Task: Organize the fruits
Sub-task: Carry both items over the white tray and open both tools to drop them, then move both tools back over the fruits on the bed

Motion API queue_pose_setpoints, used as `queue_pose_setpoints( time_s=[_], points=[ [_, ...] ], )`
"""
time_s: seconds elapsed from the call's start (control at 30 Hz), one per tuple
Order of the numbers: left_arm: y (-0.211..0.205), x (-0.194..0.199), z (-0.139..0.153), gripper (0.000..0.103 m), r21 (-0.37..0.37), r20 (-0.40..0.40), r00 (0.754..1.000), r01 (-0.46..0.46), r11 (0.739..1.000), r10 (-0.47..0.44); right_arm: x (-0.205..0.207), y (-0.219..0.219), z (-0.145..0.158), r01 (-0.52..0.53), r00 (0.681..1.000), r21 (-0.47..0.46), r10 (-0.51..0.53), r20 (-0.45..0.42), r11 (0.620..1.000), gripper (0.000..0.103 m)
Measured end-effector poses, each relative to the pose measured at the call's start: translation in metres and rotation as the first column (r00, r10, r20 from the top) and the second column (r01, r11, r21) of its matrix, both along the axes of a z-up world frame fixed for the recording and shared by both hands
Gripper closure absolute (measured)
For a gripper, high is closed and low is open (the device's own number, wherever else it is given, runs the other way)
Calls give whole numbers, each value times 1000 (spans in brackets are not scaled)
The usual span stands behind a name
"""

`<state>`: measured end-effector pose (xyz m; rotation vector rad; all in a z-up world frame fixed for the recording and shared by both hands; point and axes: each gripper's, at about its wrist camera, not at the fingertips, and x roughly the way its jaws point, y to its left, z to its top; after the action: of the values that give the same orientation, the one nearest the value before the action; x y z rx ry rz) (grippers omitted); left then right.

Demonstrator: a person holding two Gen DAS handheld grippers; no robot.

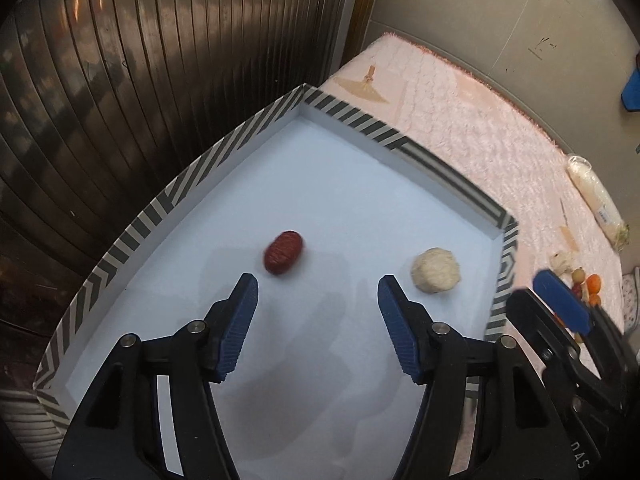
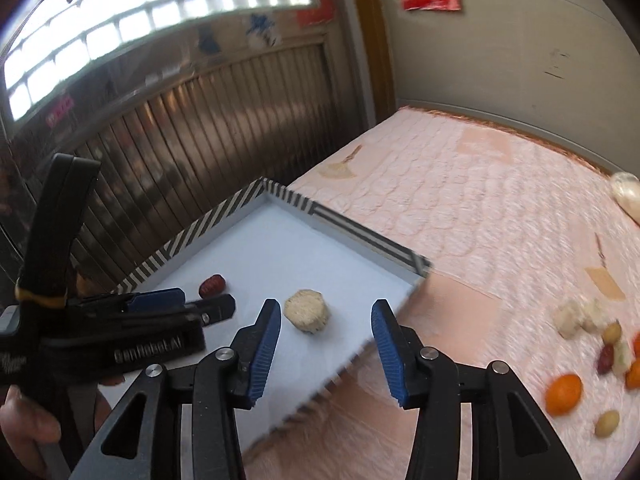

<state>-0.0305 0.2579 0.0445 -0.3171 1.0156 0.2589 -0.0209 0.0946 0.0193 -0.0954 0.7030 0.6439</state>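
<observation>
A shallow white tray with a striped rim (image 1: 168,200) (image 2: 188,236) lies on a pink bed cover. In it are a red date (image 1: 283,252) (image 2: 211,285) and a pale round cake-like piece (image 1: 436,270) (image 2: 307,311). My left gripper (image 1: 318,300) is open and empty above the tray, just short of the date. My right gripper (image 2: 326,320) is open and empty over the tray's right edge, next to the pale piece. A pile of small fruits (image 2: 592,360) (image 1: 586,284), with an orange one (image 2: 563,394), lies on the cover to the right.
The pink quilted cover (image 2: 460,208) spreads right of the tray. A wrapped pale bundle (image 1: 596,196) lies at its far right edge. A dark slatted wall (image 1: 120,80) stands behind the tray. The left gripper's body (image 2: 120,320) shows at the left of the right wrist view.
</observation>
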Motion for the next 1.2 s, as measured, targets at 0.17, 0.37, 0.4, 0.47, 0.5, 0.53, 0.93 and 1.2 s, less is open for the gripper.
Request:
queue_pose_setpoints(
  time_s=[0.17,0.37,0.4,0.47,0.5,0.53,0.93,1.2],
  points=[
    [-17,-9,14,40,15,29,999,26,1000,-26,-15,-33,4,58,998,24,-58,19,998,56],
    [-60,-19,30,40,78,91,991,94,993,-101,-33,-75,5,146,988,33,-147,44,989,55],
    [-67,-21,31,40,88,98,989,106,991,-114,-36,-82,5,162,985,33,-164,48,986,54],
    [-86,-22,33,40,113,109,983,137,984,-149,-42,-96,6,192,979,36,-194,54,981,54],
    [-96,-23,34,40,122,116,979,152,981,-167,-44,-102,7,207,976,39,-209,55,977,54],
    [-107,-24,34,40,131,124,974,171,977,-187,-46,-109,8,223,973,43,-225,57,974,54],
    [-191,-34,32,40,184,141,937,291,939,-318,-71,-189,11,359,929,72,-364,73,931,53],
    [-224,-35,30,40,212,144,920,331,920,-365,-79,-224,7,418,904,78,-423,60,905,53]
  ],
)
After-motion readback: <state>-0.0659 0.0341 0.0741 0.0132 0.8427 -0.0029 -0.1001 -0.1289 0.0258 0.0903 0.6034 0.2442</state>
